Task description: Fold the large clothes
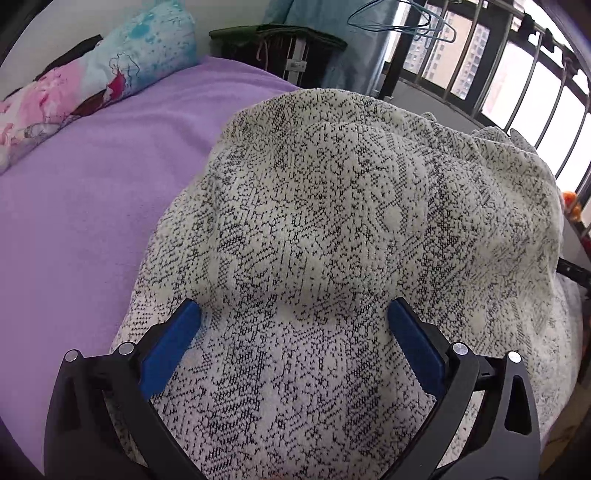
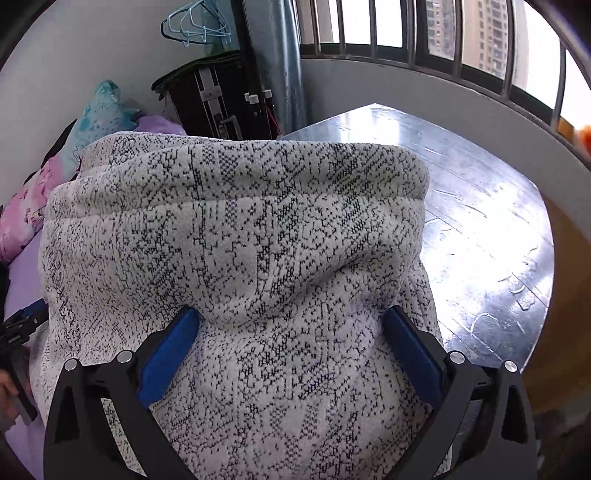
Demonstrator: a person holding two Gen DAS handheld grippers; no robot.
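- My left tongs (image 1: 293, 319) and right tongs (image 2: 290, 326) both stand wide apart, clamping nothing.
- The speckled white-and-black knit garment (image 1: 332, 221) lies bunched on the purple bed sheet (image 1: 92, 203), seemingly just laid over in a fold.
- Next, I'd smooth it, then take an edge.

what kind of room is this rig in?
Most likely a bedroom in a high-rise flat. A bed with a purple sheet and a printed pillow, clothes hangers on the wall, and a barred window looking onto tower blocks.
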